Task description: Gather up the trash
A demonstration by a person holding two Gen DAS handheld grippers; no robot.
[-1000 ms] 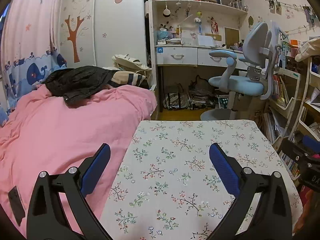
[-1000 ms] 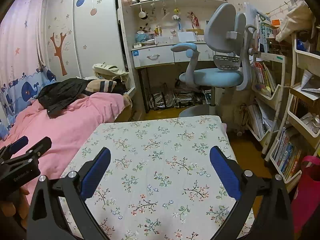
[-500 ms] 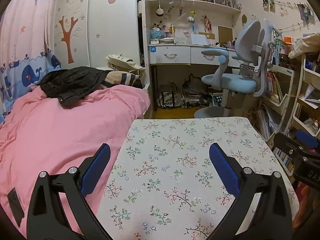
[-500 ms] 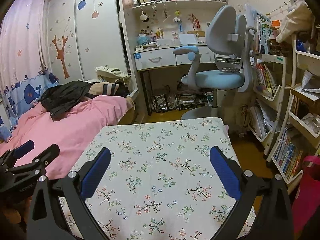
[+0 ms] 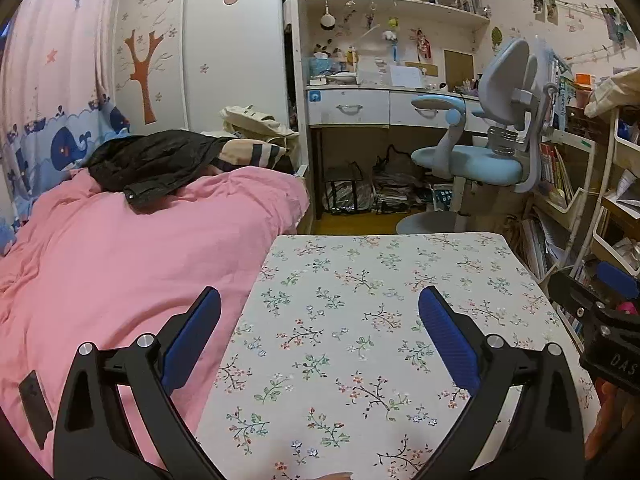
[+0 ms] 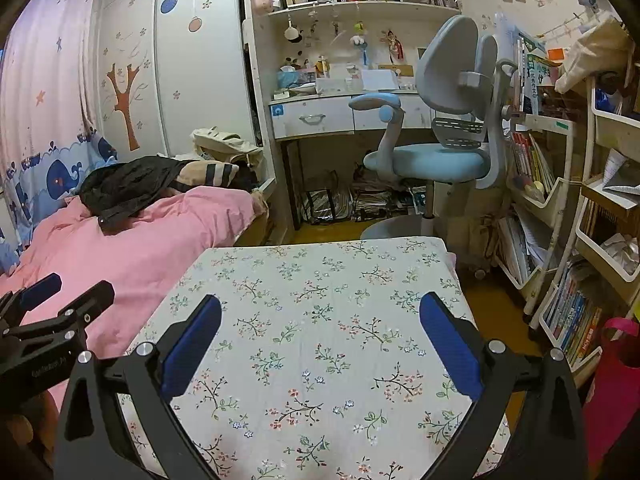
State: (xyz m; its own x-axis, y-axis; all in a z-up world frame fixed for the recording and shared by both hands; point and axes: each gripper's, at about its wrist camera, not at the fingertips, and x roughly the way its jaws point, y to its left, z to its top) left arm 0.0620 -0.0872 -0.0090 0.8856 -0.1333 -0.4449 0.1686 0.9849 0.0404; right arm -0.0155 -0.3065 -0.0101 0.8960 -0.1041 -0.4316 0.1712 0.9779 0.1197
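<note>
Two tongs, left tongs and right tongs, both spread wide and holding nothing, ribbed blue pads. One counter with flowery cloth. Can't spot any trash on it.

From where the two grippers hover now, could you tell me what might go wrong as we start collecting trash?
1. No trash shows on the floral-cloth table, so the open jaws of either gripper might close on the loose cloth instead.
2. The left gripper and right gripper hang side by side over the table, so they could collide.
3. The pink bag stands by the table's right edge, where a right-hand swing might knock it.
</note>
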